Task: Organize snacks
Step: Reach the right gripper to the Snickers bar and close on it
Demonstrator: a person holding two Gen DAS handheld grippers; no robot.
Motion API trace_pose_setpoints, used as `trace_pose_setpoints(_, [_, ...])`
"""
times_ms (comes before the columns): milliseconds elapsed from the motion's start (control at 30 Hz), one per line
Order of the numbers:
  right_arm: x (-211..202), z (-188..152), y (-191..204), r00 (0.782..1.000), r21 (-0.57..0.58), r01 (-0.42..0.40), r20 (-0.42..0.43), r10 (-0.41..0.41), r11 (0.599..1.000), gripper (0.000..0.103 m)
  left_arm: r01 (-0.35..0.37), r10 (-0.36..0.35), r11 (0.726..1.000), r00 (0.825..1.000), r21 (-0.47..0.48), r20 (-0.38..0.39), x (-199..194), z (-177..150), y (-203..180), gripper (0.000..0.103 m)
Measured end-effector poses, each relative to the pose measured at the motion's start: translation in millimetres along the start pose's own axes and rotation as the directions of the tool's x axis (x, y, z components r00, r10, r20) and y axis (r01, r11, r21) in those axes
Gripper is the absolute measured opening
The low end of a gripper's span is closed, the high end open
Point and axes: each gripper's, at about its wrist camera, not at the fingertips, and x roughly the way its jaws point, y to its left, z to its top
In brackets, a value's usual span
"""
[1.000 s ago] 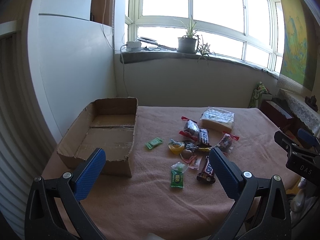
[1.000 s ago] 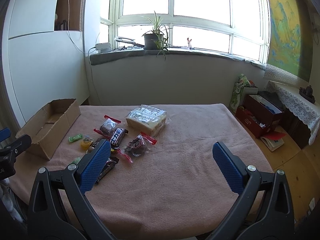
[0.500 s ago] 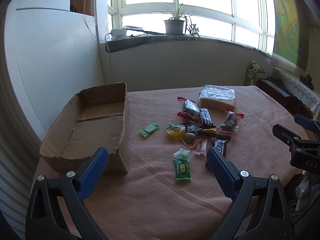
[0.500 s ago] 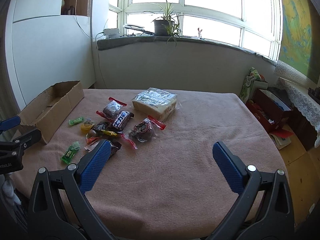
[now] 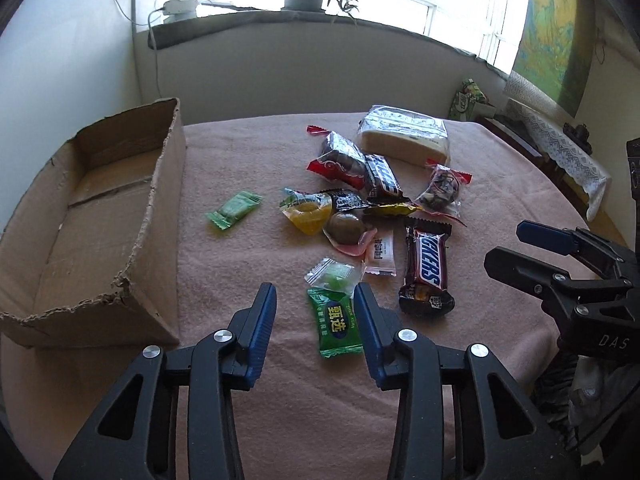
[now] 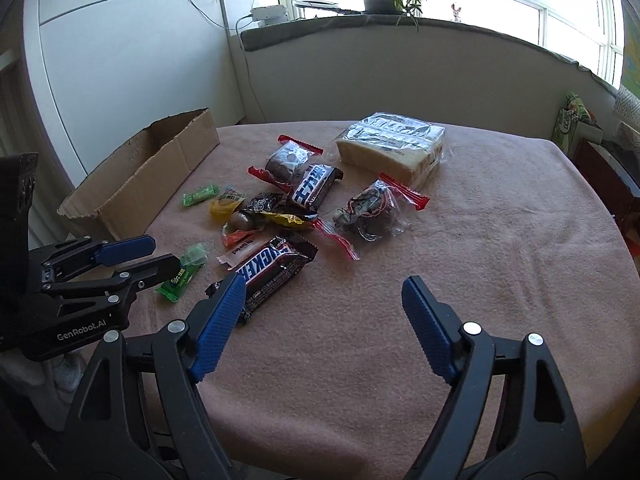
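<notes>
Presently: green candy packet [image 5: 335,323], long axis toward 12 o'clock, lies between the half-closed, just-narrowing pads of the left gripper [image 5: 315,300] (untouched). Right gripper [image 6: 324,292] farther, wide, also closing, empty. Cardboard box [image 5: 120,216] at 10 o'clock.

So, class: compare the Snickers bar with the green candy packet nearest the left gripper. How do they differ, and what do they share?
1. The Snickers bar has a dark brown wrapper; the green candy packet is bright green.
2. The Snickers bar is clearly longer and thicker than the green candy packet.
3. The green candy packet lies just ahead of the left gripper, near its right pad; the Snickers bar lies off to that gripper's right.
Both lie flat and sealed on the pink cloth, outside the cardboard box.
</notes>
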Motion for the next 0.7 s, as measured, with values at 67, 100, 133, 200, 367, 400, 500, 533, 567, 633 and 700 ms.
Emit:
trace_pose_setpoints(67, [8.1, 2.1, 0.5, 0.999, 0.027, -0.038, -0.031, 0.039, 0.999, 0.076, 0.025, -0.025, 1.000, 1.000, 0.000, -0.008, 3.3, 2.2, 1.3, 0.038])
trace_pose_setpoints(100, [11.9, 3.2, 0.5, 0.998, 0.039, -0.052, -0.043, 0.054, 0.998, 0.070, 0.035, -0.035, 0.999, 0.999, 0.005, -0.015, 4.8, 3.3, 0.5, 0.038])
trace_pose_setpoints(133, [16.6, 4.8, 0.5, 0.996, 0.050, -0.061, -0.057, 0.063, 0.997, 0.067, 0.040, -0.039, 0.999, 0.999, 0.012, -0.019, 6.8, 4.8, -0.9, 0.037])
trace_pose_setpoints(200, [25.0, 7.0, 2.3, 0.994, 0.058, -0.074, -0.081, 0.078, 0.996, 0.063, 0.043, -0.042, 0.999, 0.999, 0.022, -0.021, 8.4, 7.4, -2.1, 0.034])
trace_pose_setpoints(367, [42.7, 11.8, 4.6, 0.981, 0.107, -0.123, -0.138, 0.137, 0.987, 0.062, 0.073, -0.073, 0.997, 0.996, 0.004, -0.044, 16.2, 12.8, 1.9, 0.034])
trace_pose_setpoints(400, [45.8, 13.2, 4.4, 0.977, 0.120, -0.137, -0.145, 0.154, 0.983, 0.062, 0.084, -0.083, 0.996, 0.995, 0.002, -0.049, 17.7, 13.1, 2.8, 0.034])
trace_pose_setpoints(500, [54.4, 18.3, 4.6, 0.973, 0.148, -0.144, -0.161, 0.168, 0.978, 0.062, 0.085, -0.085, 0.996, 0.994, -0.007, -0.062, 21.1, 12.2, 5.2, 0.034])
trace_pose_setpoints(533, [57.6, 19.8, 5.3, 0.971, 0.152, -0.145, -0.169, 0.171, 0.978, 0.062, 0.083, -0.084, 0.996, 0.994, -0.008, -0.065, 22.3, 12.2, 6.0, 0.034])
trace_pose_setpoints(567, [60.9, 21.4, 6.8, 0.970, 0.145, -0.145, -0.176, 0.170, 0.979, 0.062, 0.086, -0.087, 0.996, 0.994, -0.012, -0.070, 23.9, 12.6, 6.4, 0.034])
trace_pose_setpoints(633, [66.0, 23.5, 12.6, 0.971, 0.104, -0.125, -0.191, 0.143, 0.987, 0.060, 0.082, -0.083, 0.996, 0.994, -0.019, -0.074, 25.4, 12.5, 6.9, 0.034])
trace_pose_setpoints(700, [67.3, 25.4, 17.5, 0.972, 0.065, -0.117, -0.199, 0.127, 0.991, 0.059, 0.073, -0.075, 0.997, 0.995, -0.022, -0.069, 27.4, 14.7, 6.8, 0.034])
